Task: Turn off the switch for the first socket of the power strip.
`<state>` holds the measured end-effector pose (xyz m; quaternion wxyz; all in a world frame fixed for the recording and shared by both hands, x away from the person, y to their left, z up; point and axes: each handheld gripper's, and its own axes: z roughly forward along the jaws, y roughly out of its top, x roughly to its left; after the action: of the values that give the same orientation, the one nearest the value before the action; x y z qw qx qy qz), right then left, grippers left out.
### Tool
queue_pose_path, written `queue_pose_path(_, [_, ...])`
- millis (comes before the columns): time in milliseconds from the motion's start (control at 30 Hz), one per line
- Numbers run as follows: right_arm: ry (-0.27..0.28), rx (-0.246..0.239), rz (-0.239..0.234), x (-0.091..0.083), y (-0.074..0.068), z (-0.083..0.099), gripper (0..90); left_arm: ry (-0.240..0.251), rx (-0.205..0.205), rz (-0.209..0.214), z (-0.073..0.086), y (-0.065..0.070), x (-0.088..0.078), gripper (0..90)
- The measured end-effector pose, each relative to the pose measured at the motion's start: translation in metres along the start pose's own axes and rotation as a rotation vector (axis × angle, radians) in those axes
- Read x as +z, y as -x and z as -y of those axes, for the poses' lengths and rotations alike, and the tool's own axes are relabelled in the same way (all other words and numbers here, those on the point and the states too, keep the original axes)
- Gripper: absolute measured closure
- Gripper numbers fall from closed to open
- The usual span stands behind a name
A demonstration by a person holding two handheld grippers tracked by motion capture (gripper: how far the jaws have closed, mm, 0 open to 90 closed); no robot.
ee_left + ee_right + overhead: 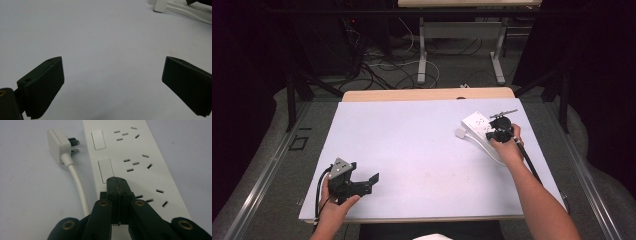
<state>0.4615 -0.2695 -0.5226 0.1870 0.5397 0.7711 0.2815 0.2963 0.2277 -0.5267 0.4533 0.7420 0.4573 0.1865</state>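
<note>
My left gripper rests low at the near left of the white table, its 2 jaws spread wide with nothing but bare surface between them. Further right lies the white plug, its prongs turned toward the power strip just beside it, its cord running under my jaws. My right gripper sits over the strip with jaws pressed together and gripping nothing, tip at the second of 2 visible switches. The strip's near end is hidden beneath them.
</note>
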Motion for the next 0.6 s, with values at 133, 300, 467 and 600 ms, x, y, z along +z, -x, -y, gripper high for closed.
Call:
queue_pose_path(133, [0.013, 0.005, -0.009, 0.0032, -0.0019, 0.0006, 90.0, 0.002, -0.002, 0.0, 0.0001, 0.0001, -0.0005, 4.0])
queue_pose_path(300, [0.009, 0.0, -0.004, 0.0035, -0.0025, 0.0001, 90.0, 0.001, -0.005, -0.002, 0.0004, -0.0009, -0.001, 4.0])
queue_pose_path(467, [0.009, -0.001, -0.008, 0.0039, -0.002, -0.0007, 90.0, -0.004, -0.003, -0.006, 0.0001, -0.0013, -0.001, 4.0])
queue_pose_path(600, [0.007, 0.006, -0.017, 0.0037, -0.0013, -0.0013, 90.0, 0.0, -0.01, -0.003, -0.0002, -0.0013, 0.0002, 4.0])
